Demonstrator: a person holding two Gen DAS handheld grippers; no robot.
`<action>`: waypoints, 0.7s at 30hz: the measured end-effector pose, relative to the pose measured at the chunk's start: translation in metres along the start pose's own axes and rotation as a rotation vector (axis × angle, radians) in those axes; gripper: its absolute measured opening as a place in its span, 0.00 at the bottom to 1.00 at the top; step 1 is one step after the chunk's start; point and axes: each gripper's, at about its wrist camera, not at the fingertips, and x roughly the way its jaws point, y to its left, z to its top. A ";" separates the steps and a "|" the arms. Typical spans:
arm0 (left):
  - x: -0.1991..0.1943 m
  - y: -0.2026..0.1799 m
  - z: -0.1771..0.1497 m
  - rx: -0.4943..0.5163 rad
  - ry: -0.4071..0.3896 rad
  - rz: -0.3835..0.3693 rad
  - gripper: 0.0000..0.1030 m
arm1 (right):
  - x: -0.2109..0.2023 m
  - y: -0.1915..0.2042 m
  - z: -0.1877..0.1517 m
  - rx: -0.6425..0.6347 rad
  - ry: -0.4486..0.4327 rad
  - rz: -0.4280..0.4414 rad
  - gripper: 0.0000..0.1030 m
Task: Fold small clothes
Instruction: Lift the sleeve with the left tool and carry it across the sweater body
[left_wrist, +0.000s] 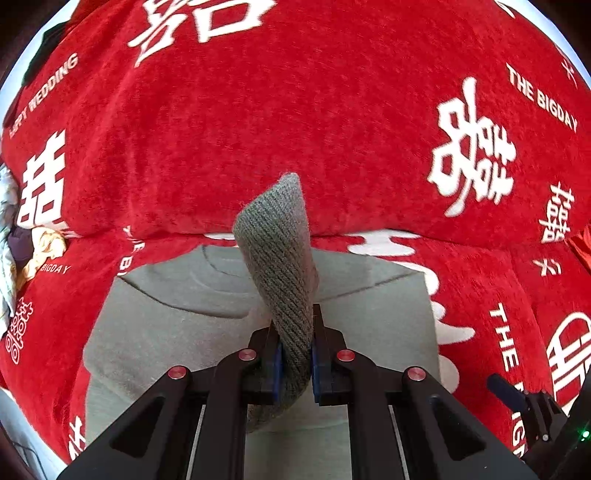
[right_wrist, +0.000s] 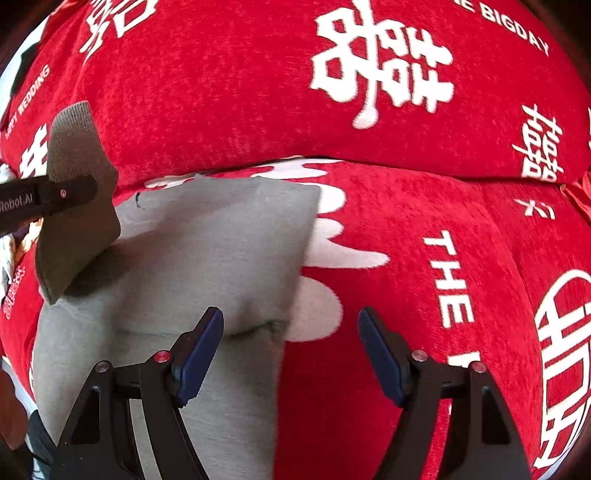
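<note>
Centrally, in the left wrist view, the left gripper (left_wrist: 296, 360) is clamping a ribbed grey knit cuff (left_wrist: 280, 258) between its blue pads (left_wrist: 277, 369); the cuff is standing up out of the jaws and curling toward mid-frame. Below it, the rest of the grey garment (left_wrist: 177, 314) is lying flat across the lower centre, on a red plush cover (left_wrist: 258, 122) printed with white characters and "THE BIGDAY" lettering. Crumpled pale fabrics (left_wrist: 22, 243) are sitting at the left edge; what they are is unclear.

In the right wrist view, the right gripper (right_wrist: 291, 350) is hanging with its jaws spread wide and nothing between them. Its left finger is showing over the garment (right_wrist: 207, 258), its right finger over the cover (right_wrist: 406, 240); contact cannot be told. At upper left, the left gripper's black finger (right_wrist: 48, 197) is crossing the lifted cuff (right_wrist: 77, 206), which is casting a shadow on the garment beneath.
</note>
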 end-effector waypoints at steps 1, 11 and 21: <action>0.002 -0.004 -0.001 0.006 0.003 0.002 0.12 | 0.000 -0.003 -0.001 0.007 -0.002 0.002 0.76; 0.025 -0.026 -0.009 0.029 0.048 0.001 0.12 | 0.004 -0.023 -0.006 0.045 -0.006 0.014 0.76; 0.054 -0.039 -0.027 0.059 0.105 -0.090 0.13 | 0.007 -0.023 -0.013 0.040 -0.006 0.007 0.76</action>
